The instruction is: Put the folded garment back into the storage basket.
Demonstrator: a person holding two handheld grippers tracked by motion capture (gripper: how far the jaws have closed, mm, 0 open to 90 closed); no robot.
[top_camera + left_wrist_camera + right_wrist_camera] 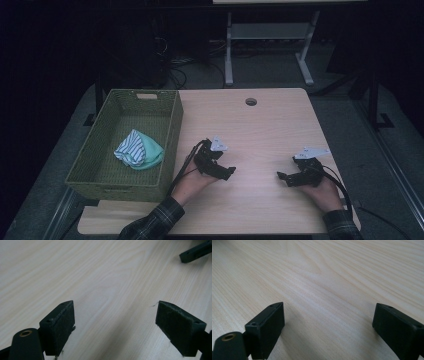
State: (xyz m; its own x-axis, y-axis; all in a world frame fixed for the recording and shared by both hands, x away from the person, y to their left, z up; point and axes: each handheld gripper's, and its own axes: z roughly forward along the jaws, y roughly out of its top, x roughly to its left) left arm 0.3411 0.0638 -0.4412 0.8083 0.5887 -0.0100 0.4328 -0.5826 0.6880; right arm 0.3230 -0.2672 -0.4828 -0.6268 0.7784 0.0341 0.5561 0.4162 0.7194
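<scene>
Left gripper (226,172): held low over the pale wooden table (260,125), near the basket's right wall, jaws spread wide with bare wood grain between them. Right gripper (283,177): held over the table's right part, well apart from the left one, jaws likewise wide and holding nothing (its tip shows at the upper right corner of the left gripper view). Green woven basket (170,145): stands on the table's left edge. Bundled cloth (138,150), striped white and teal: lies inside the basket on its floor, toward the right wall, apart from both grippers.
</scene>
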